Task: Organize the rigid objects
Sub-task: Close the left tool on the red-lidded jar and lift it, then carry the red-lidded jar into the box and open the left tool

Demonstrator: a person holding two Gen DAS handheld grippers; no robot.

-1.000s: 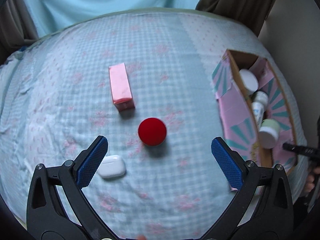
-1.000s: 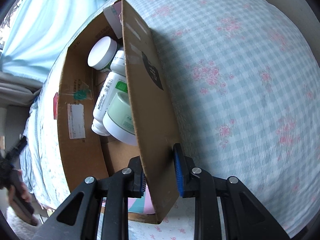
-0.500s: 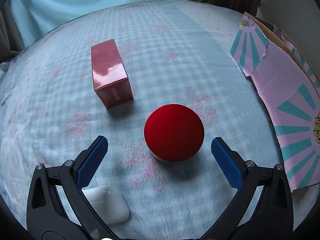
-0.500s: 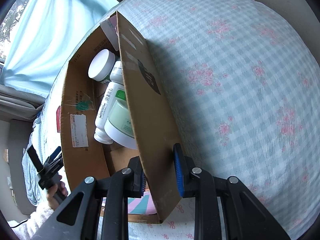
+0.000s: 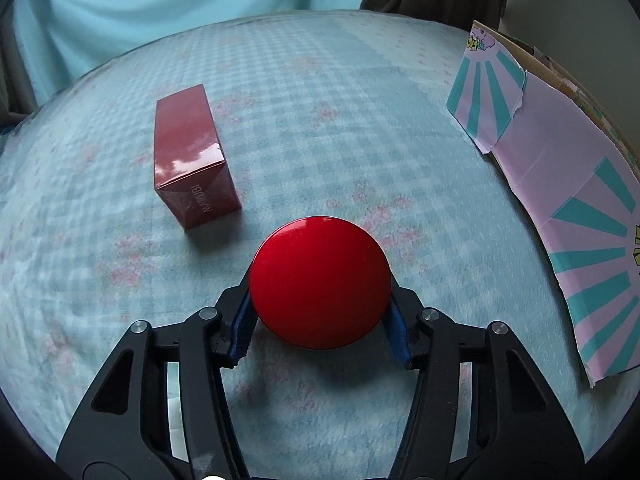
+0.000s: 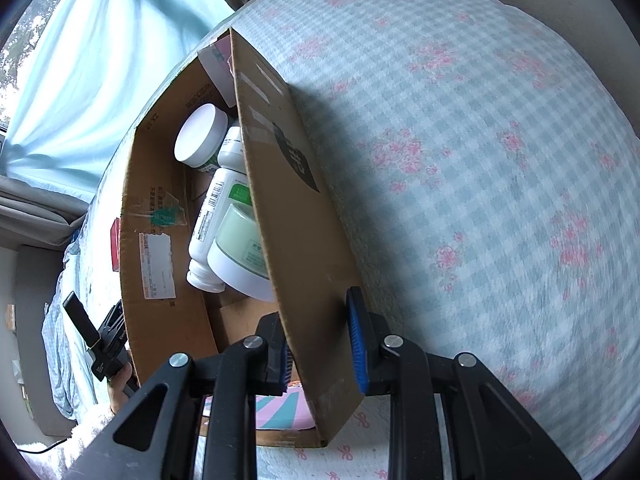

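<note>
In the left wrist view my left gripper point(image 5: 320, 320) is shut on a round red-lidded jar point(image 5: 320, 282) that sits on the checked bedspread. A dark red rectangular box point(image 5: 192, 156) lies to its upper left. The cardboard box's pink and teal outer wall point(image 5: 560, 184) stands at the right. In the right wrist view my right gripper point(image 6: 320, 344) is shut on the cardboard box's near wall point(image 6: 296, 208). Inside the box lie a white-lidded jar point(image 6: 200, 136), a white bottle point(image 6: 216, 216) and a pale green jar point(image 6: 240, 252).
The bedspread point(image 6: 480, 160) stretches to the right of the cardboard box. A light blue curtain point(image 5: 180, 12) hangs behind the bed. The left hand-held gripper's body point(image 6: 104, 344) shows beyond the box's far wall in the right wrist view.
My left gripper came down and forward over the bedspread and closed on the red-lidded jar. The white earbud case has dropped out of view. My right gripper kept its hold on the box wall.
</note>
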